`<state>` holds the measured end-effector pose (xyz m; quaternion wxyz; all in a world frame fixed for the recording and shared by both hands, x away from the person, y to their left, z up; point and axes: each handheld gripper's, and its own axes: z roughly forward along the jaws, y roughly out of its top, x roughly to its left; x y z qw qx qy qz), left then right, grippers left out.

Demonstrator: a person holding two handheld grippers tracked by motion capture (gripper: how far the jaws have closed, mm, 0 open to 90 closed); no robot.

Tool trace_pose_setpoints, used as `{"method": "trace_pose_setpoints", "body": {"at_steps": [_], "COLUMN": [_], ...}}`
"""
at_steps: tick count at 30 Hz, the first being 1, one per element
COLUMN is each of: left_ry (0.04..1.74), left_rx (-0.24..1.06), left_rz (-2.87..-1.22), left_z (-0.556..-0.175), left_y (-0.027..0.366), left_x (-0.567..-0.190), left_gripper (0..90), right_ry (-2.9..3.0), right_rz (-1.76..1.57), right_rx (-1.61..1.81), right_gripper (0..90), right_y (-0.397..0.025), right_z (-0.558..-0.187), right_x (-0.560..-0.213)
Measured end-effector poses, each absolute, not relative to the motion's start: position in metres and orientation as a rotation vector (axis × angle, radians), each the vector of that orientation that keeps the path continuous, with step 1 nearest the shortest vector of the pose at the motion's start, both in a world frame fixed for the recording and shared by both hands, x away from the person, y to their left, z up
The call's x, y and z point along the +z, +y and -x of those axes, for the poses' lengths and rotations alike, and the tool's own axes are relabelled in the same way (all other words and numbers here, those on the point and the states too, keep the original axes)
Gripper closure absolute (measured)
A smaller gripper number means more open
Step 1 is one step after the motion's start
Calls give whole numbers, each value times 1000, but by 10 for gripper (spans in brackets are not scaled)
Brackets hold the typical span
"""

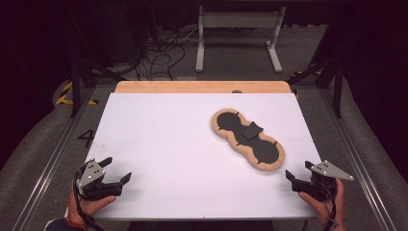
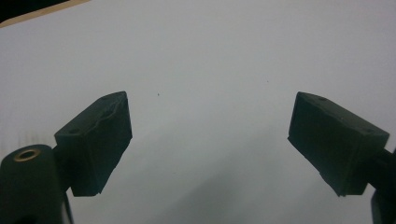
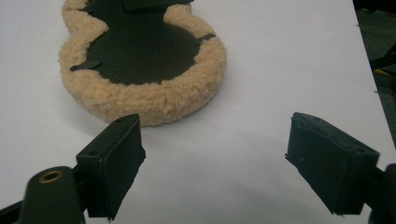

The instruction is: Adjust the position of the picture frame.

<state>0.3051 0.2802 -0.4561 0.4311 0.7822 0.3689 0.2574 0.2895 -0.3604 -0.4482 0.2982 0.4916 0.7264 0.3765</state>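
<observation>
A peanut-shaped pad (image 1: 247,138) with a tan fleece rim and a black inner face lies flat on the right half of the white table (image 1: 168,144), slanting from upper left to lower right. A small black flap sticks up at its waist. My right gripper (image 1: 299,172) rests open at the table's front right corner, a short way below the pad's near end. In the right gripper view the pad (image 3: 140,60) lies just beyond the open right gripper (image 3: 212,154). My left gripper (image 1: 117,169) is open at the front left, with bare white surface between the jaws of the left gripper (image 2: 208,135).
A wooden strip (image 1: 202,86) runs along the table's far edge. Metal rails (image 1: 358,168) flank the table on both sides. Beyond it, cables (image 1: 159,53) and a white frame stand (image 1: 238,36) sit on the grey floor.
</observation>
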Motion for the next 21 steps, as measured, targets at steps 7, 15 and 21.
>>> {"method": "trace_pose_setpoints", "body": {"at_steps": [7, 15, 21], "left_ry": [925, 908, 940], "left_rx": [629, 624, 643], "left_rz": [-1954, -1975, -1963], "left_z": [-302, -303, -303], "left_y": [281, 279, 280], "left_x": [-458, -460, -460], "left_gripper": [140, 140, 174], "right_ry": [1931, 1946, 1946], "right_rz": [-1291, -1253, -1261], "right_rx": [1010, 989, 976], "right_gripper": [182, 329, 434], "right_y": [-357, -353, -352], "right_z": [-292, -293, -300], "right_x": [-446, -444, -444]}}
